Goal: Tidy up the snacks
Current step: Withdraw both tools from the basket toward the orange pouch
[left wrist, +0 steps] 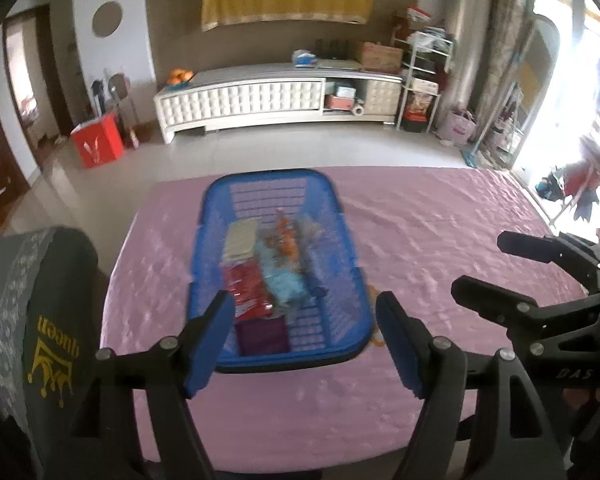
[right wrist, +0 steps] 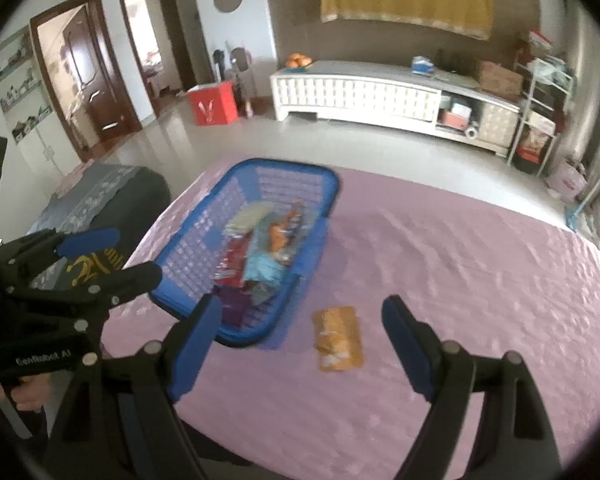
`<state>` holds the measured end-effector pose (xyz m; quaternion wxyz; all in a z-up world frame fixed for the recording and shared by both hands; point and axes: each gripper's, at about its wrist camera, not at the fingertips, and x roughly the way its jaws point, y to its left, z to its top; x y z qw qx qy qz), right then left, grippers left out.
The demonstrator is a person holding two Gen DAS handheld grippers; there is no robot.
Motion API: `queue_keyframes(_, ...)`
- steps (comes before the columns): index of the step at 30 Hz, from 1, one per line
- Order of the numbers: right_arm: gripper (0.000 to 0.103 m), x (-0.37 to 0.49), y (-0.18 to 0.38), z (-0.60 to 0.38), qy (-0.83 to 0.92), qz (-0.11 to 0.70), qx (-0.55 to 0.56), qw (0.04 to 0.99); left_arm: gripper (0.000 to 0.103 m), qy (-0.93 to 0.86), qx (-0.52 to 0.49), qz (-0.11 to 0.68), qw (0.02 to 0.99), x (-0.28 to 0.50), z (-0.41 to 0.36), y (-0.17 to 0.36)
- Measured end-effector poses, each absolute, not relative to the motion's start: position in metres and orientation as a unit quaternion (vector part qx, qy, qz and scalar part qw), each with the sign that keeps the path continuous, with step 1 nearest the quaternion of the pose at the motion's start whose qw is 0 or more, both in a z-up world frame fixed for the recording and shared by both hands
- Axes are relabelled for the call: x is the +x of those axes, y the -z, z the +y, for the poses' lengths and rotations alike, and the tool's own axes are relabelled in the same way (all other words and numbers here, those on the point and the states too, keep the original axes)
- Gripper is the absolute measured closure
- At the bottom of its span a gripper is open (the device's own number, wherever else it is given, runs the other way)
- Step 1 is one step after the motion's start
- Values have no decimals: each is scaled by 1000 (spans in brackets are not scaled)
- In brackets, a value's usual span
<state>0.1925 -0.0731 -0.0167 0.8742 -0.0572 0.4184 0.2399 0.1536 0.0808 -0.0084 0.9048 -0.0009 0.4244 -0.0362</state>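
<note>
Evidently the sorting is nearly done: the blue basket (right wrist: 204, 256) near the left edge of the pink-covered table (right wrist: 460, 264) already holds several snack packets, and one orange snack packet (right wrist: 338, 338) lies on the cloth just beside its near right corner. Both the left gripper (left wrist: 306, 338) and right gripper (right wrist: 302, 344) hang above with jaws wide apart, holding nothing. Next, I judge, the right gripper should descend over the orange packet and close across its narrow width.

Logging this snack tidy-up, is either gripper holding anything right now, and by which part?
Nothing is held. The left gripper and right gripper are both open and empty; the orange snack packet lies loose on the pink cloth beside the blue basket.
</note>
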Motion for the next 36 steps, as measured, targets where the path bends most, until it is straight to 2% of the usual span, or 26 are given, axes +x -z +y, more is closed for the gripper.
queue_keyframes(18, 17, 203, 58, -194, -205, 448, -36, 870, 32, 52, 4, 472, 880, 180, -39, 67)
queue_keyframes(25, 17, 213, 91, -214, -212, 469, -38, 857, 32, 16, -34, 478, 878, 180, -49, 96)
queue_keyframes(30, 17, 225, 114, -214, -235, 485, -33, 842, 32, -12, -98, 487, 868, 163, -29, 117)
queue_keyframes(36, 17, 229, 140, -185, -283, 496, -51, 819, 32, -61, -109, 489, 863, 146, -6, 134)
